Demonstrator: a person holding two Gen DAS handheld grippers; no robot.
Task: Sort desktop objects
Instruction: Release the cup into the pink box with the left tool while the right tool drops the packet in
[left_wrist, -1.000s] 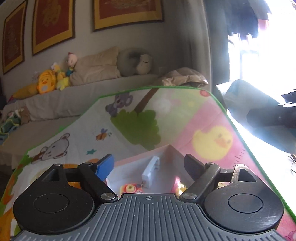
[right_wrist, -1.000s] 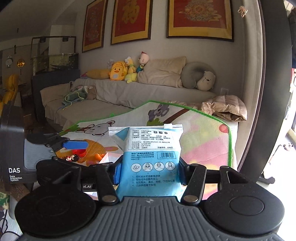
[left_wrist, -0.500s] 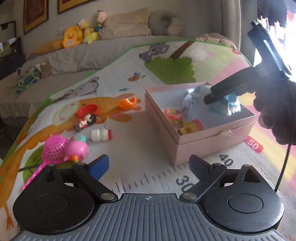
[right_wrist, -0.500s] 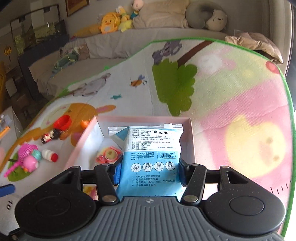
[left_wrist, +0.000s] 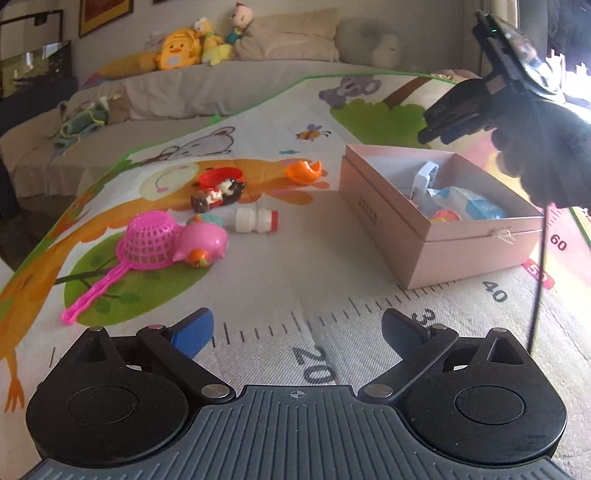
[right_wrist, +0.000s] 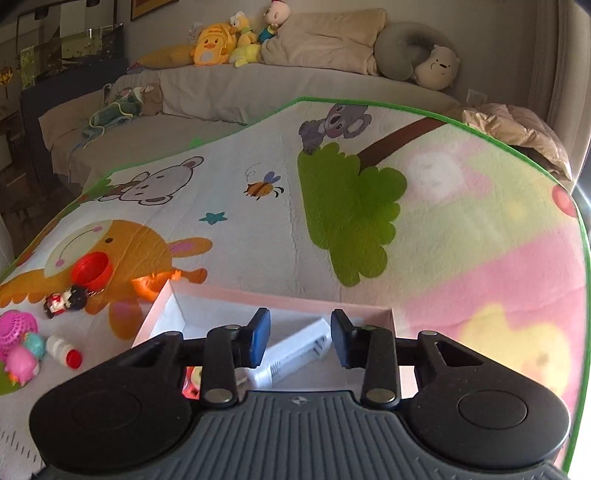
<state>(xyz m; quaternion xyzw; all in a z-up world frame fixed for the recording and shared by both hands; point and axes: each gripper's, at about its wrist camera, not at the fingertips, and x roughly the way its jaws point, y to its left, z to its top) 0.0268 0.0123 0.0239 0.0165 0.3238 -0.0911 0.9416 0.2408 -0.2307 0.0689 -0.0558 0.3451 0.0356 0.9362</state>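
Note:
A pink box (left_wrist: 443, 236) sits on the play mat, right of centre. In it lie a blue tissue pack (left_wrist: 471, 206), a white plug-like piece (right_wrist: 295, 354) and small toys. My right gripper (right_wrist: 300, 339) hovers over the box's near part; its jaws are closing with nothing between them. In the left wrist view a gloved hand (left_wrist: 546, 158) holds it above the box. My left gripper (left_wrist: 297, 328) hangs low over the mat's ruler print, jaws opening wide and empty. Left of the box lie a pink strainer (left_wrist: 147, 240), a pink pig toy (left_wrist: 201, 242), a white bottle (left_wrist: 255, 220), a figurine (left_wrist: 218, 195), a red cup (left_wrist: 219, 175) and an orange shell (left_wrist: 304, 170).
The play mat (right_wrist: 351, 206) has a green border and ends at a grey sofa (right_wrist: 258, 88) with plush toys and cushions. A black cable (left_wrist: 539, 258) hangs from the right gripper, near the box's right corner.
My right gripper has let go of the blue pack, which now lies in the box, and its jaws have narrowed. My left gripper has sunk toward the mat and spread wider.

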